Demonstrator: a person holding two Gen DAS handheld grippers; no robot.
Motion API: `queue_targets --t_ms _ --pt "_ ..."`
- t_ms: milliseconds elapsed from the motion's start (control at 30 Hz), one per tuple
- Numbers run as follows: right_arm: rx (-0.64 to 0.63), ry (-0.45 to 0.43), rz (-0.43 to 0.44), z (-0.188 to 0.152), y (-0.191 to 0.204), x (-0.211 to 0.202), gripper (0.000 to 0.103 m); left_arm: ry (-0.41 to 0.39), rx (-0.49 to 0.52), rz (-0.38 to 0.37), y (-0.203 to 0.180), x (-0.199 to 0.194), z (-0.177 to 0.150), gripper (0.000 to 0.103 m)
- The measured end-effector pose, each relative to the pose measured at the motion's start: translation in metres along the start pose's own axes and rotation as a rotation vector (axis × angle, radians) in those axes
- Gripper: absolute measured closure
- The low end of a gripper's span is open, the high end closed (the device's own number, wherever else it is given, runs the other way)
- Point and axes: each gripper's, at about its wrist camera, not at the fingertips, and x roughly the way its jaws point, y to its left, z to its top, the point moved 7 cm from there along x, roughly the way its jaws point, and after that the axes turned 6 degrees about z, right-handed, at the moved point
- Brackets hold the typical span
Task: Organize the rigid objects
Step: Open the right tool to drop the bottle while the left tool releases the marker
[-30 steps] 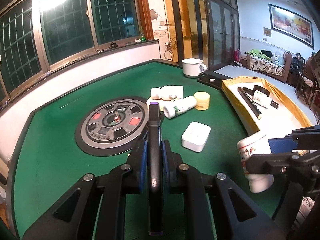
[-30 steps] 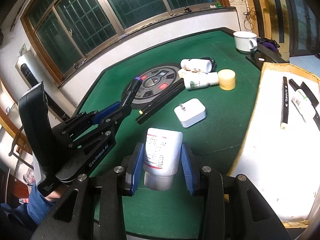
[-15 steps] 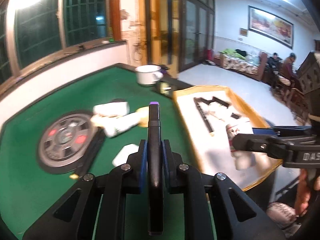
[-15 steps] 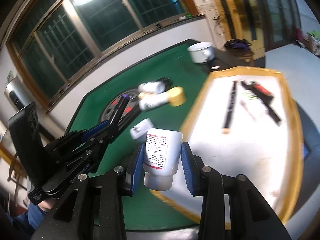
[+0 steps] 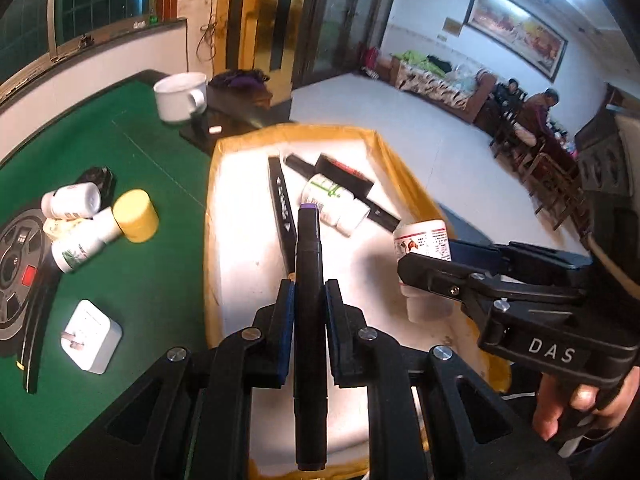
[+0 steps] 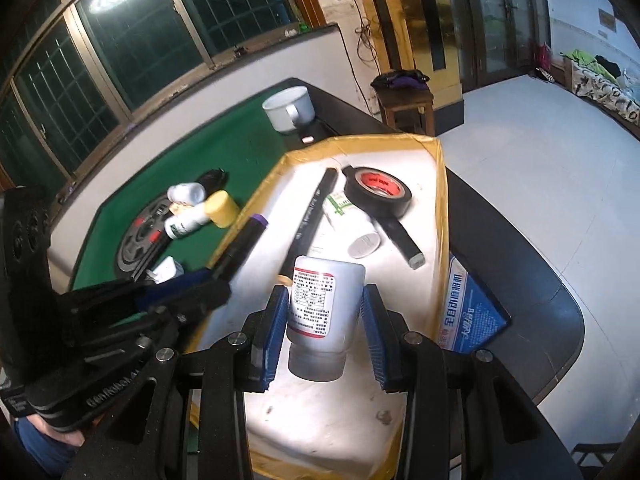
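My left gripper [image 5: 308,300] is shut on a black marker with a purple cap [image 5: 308,264] and holds it over the near part of the white tray with yellow rim [image 5: 240,280]. My right gripper [image 6: 324,312] is shut on a white pill bottle with a red-edged label [image 6: 324,300], held cap toward me over the same tray [image 6: 432,216]. The tray holds a long black marker [image 6: 308,216], a green-labelled white bottle [image 6: 352,224], a roll of black tape [image 6: 378,192] and another black marker [image 6: 400,240].
On the green table [image 5: 132,280] lie two white bottles [image 5: 72,200], a yellow jar [image 5: 136,216], a white charger [image 5: 90,336], a long black bar [image 5: 36,320] and a round control panel [image 5: 16,260]. A white mug [image 5: 180,96] stands at the far edge. A blue box [image 6: 468,308] lies right of the tray.
Both grippers have swung right, from over the green table to over the tray, each keeping its object. The view is sharper than half a second ago.
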Motion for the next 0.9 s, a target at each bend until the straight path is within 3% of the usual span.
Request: queue_targets --t_ms 400,900 --pt "0.008 0.039 -0.07 0.002 -0.03 0.017 0.069 0.088 -0.06 -0.05 -0.01 0.028 -0.006 0.091" --pt "0.035 -0.007 -0.075 0.007 -0.032 0.01 0.068 0.054 -0.036 -0.072 -0.011 0.019 -0.01 0.09"
